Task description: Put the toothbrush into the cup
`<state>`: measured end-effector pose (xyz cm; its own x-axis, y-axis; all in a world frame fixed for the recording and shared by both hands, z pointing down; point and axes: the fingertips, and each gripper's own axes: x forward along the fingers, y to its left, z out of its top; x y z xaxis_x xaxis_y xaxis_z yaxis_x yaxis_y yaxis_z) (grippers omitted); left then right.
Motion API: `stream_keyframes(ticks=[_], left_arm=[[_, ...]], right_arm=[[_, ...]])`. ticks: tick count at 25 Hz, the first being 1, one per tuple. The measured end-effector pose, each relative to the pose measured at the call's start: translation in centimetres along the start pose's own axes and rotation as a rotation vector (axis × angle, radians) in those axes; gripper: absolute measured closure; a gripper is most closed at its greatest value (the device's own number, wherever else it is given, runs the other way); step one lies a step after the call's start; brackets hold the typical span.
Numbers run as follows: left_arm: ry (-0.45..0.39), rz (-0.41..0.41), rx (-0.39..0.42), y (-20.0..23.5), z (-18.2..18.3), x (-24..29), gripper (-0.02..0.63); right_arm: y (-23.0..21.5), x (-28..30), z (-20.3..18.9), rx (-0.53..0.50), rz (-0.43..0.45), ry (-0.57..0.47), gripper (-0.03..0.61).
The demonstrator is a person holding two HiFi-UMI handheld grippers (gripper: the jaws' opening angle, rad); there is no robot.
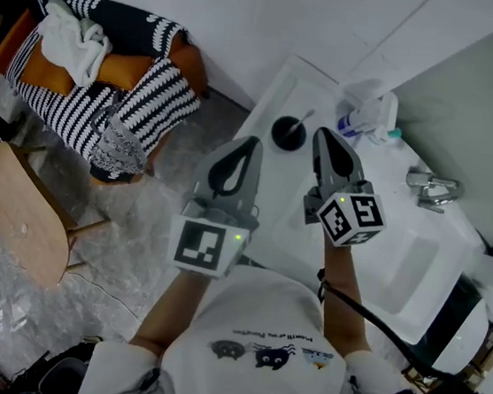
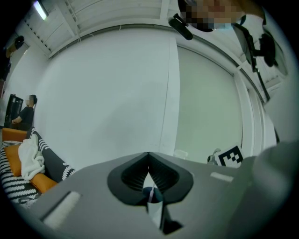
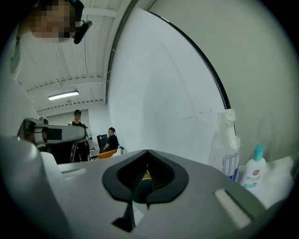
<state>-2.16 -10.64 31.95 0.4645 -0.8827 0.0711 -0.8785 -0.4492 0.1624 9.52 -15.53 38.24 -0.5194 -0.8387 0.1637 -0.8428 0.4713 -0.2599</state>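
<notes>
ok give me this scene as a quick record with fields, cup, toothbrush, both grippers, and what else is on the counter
cup: round black cup, upright on the white counter
toothbrush: thin pale toothbrush, appears to stand in the cup, leaning right
left gripper: jaws together, nothing held
right gripper: jaws together, nothing held
other items: clear spray bottle; metal tap by the basin
task state: looks done

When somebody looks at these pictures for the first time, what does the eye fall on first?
The left hand-held gripper and right hand-held gripper, both shut and empty, fill the middle of the head view above the white counter. Just past their tips stands the black cup with the toothbrush in it. A striped blanket lies at the upper left.
</notes>
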Motion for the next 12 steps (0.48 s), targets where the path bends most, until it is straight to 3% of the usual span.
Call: stream_keyframes(ticks=[12], left_arm=[[-0.013,-0.009,0.022,-2.5,0.8,-1.4,0.614]], right_arm=[[2.0,-2.5,4.0,-0.034,0.065,-0.084,0.578]])
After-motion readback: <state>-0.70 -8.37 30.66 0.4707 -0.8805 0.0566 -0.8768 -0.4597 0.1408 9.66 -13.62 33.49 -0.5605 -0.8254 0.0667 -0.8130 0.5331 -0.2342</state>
